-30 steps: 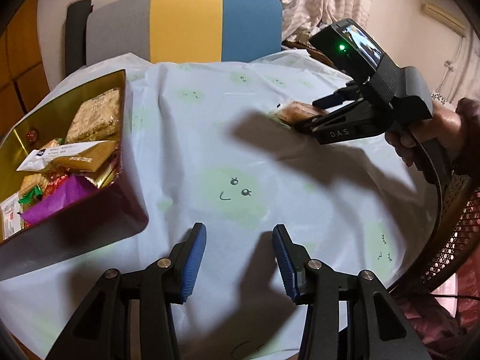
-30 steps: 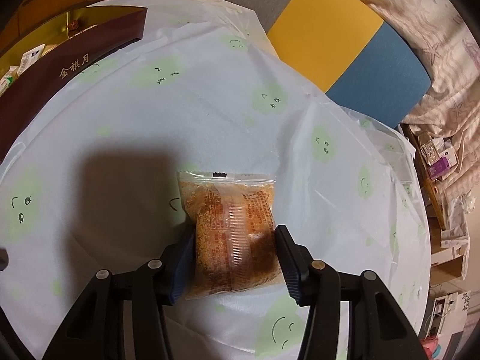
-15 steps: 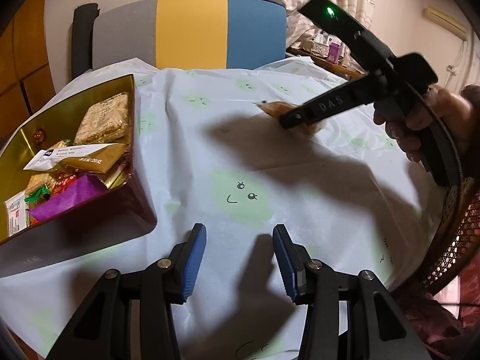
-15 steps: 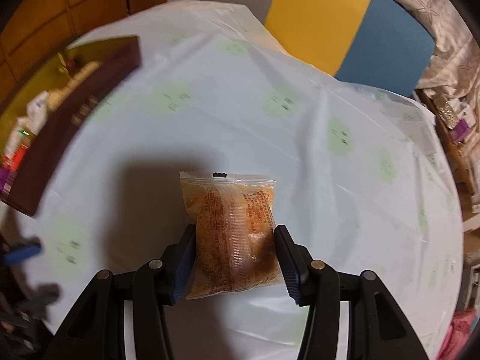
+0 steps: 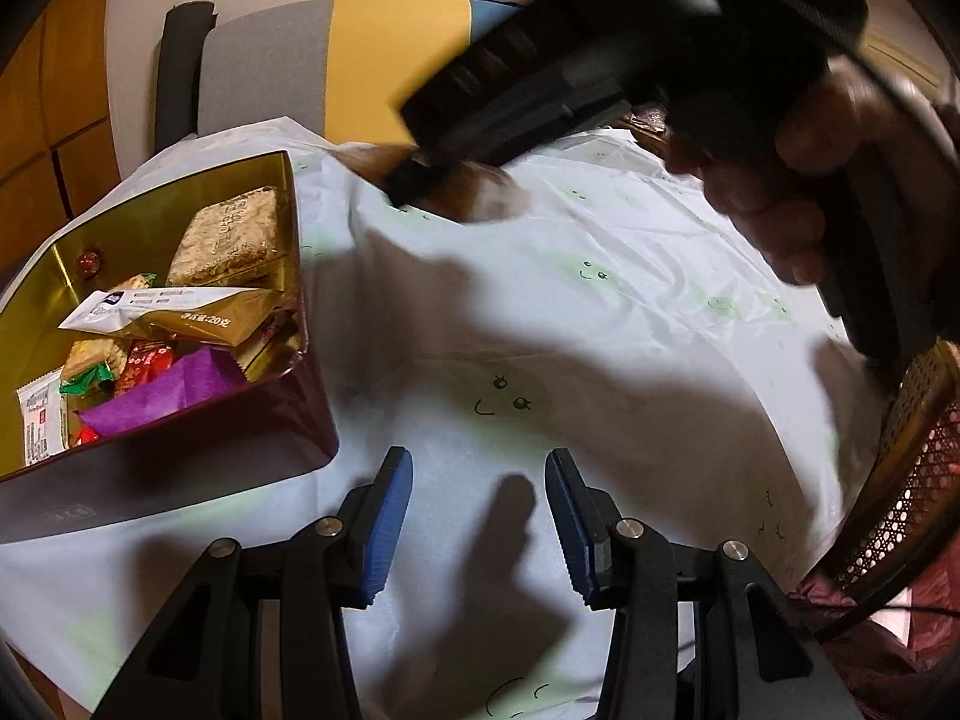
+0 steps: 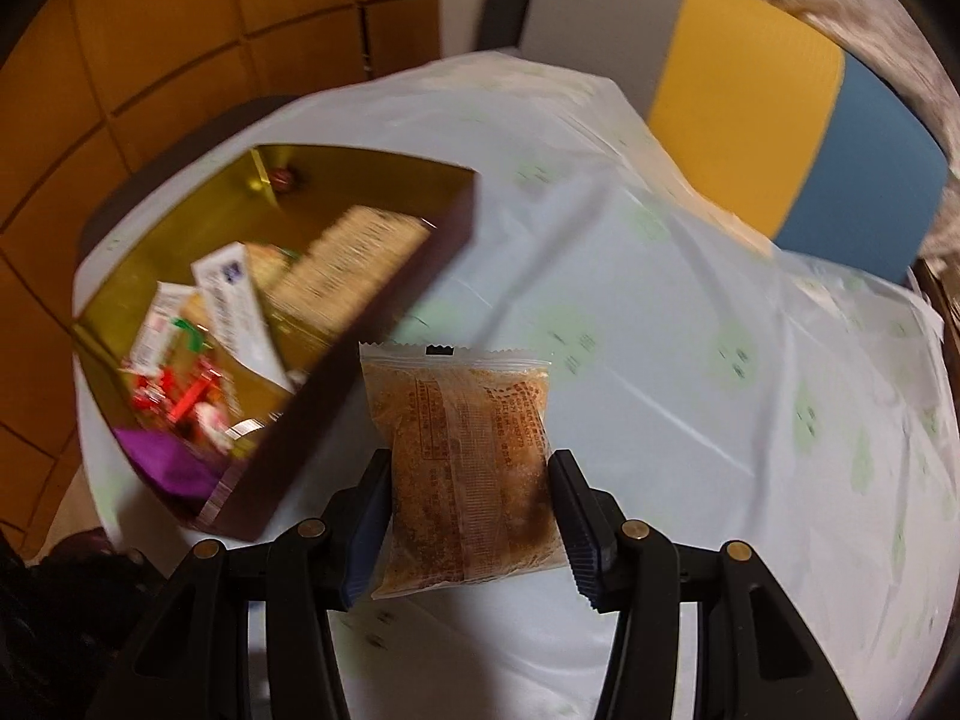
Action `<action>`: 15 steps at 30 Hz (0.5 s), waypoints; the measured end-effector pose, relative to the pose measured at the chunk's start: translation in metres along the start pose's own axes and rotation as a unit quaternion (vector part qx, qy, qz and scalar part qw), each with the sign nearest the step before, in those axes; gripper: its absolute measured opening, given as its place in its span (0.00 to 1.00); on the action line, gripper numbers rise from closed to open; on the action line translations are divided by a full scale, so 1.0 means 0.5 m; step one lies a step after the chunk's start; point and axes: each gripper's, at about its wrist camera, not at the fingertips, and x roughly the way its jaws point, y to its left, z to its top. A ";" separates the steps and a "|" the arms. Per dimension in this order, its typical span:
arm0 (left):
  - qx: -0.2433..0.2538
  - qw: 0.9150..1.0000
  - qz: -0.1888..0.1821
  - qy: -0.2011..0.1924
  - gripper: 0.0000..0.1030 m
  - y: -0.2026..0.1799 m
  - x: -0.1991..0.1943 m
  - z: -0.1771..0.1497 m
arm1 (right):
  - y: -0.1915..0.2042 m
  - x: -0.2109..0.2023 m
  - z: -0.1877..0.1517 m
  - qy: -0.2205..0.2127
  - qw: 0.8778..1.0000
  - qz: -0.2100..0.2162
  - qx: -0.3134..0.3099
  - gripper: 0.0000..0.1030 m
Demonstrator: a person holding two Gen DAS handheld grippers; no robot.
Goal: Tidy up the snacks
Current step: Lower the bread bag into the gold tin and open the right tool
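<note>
Right now my right gripper (image 6: 468,510) pinches a clear plastic packet of brown crumbly snack (image 6: 465,468) between its two blue-padded fingers (image 6: 369,531), one pad pressed on each long side. The packet's long axis runs straight out along the fingers, its sealed notched end pointing away from me and its bulk hanging above the pale smiley-print tablecloth (image 6: 690,396). What the next move turns on, as I judge it, is where the gold-lined, maroon-walled open box of snacks (image 6: 360,324) lies: it sits ahead and to the left of the packet's far end, its near wall close beside the packet's top-left corner in the right wrist view. So I would need to carry the packet left and forward over that wall before letting go. My left gripper (image 5: 477,531) hangs with fingers spread apart and nothing between them, low over the cloth just right of the box; it is nearer the box, but the right one has the load
</note>
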 end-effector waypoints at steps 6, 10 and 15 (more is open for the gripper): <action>-0.007 1.000 -0.001 -0.001 0.45 0.007 0.001 -0.001 | 0.067 -0.008 0.059 -0.017 0.998 0.044 -0.045 0.51; -0.015 1.000 -0.001 -0.002 0.45 0.014 0.004 -0.003 | 0.130 -0.004 0.096 -0.028 0.993 0.079 -0.088 0.51; -0.032 0.999 0.004 0.000 0.44 0.033 0.005 -0.006 | 0.187 0.046 0.134 -0.020 0.988 0.097 -0.120 0.51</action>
